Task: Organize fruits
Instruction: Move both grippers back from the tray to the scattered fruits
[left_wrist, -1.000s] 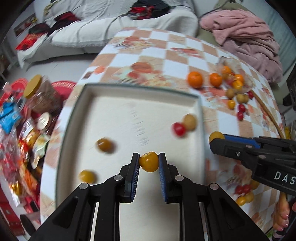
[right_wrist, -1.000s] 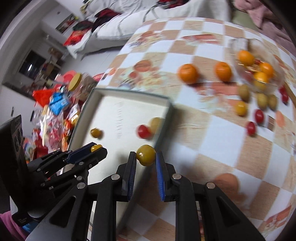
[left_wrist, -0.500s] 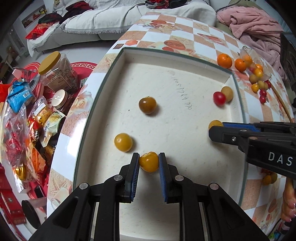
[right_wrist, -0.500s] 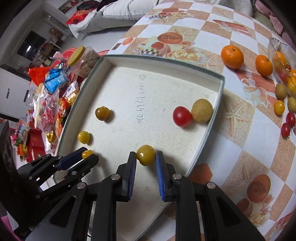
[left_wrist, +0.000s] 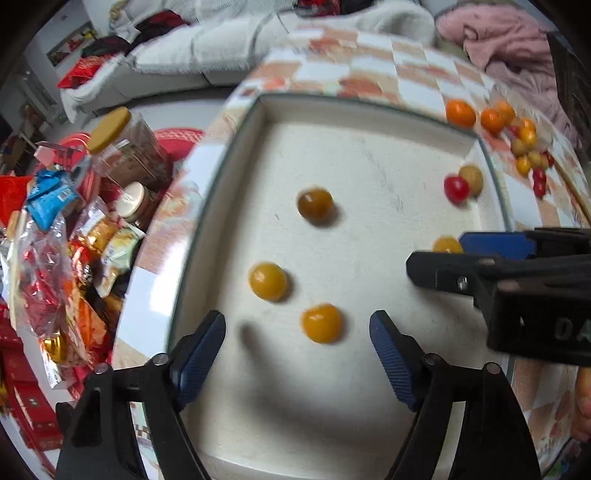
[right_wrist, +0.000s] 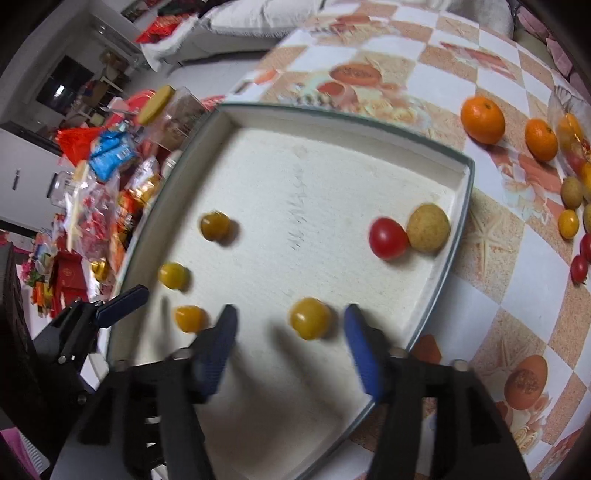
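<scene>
A white tray (left_wrist: 229, 155) with a green rim lies on the checkered table. My left gripper (left_wrist: 295, 328) hangs over its near part, jaws opening. A yellow cherry tomato (left_wrist: 322, 323) lies loose on the tray floor between the pads, touched by neither. My right gripper (right_wrist: 291, 319) is also opening, and a second yellow tomato (right_wrist: 310, 318) rests free between its blue fingers (right_wrist: 225, 332). Also in the tray are a yellow tomato (left_wrist: 268, 280), a brownish one (left_wrist: 315, 206), a red tomato (right_wrist: 388, 238) and a tan round fruit (right_wrist: 428, 228).
Two oranges (right_wrist: 482, 119) and several small red, yellow and tan fruits (right_wrist: 568, 222) lie on the table right of the tray, by a glass bowl (right_wrist: 570, 107). Left of the table, lower down, stand jars (left_wrist: 125, 147) and snack packets (left_wrist: 48, 199). A sofa stands beyond.
Both grippers came over the tray carrying a yellow tomato each, then opened. Both tomatoes now lie loose on the tray floor.
</scene>
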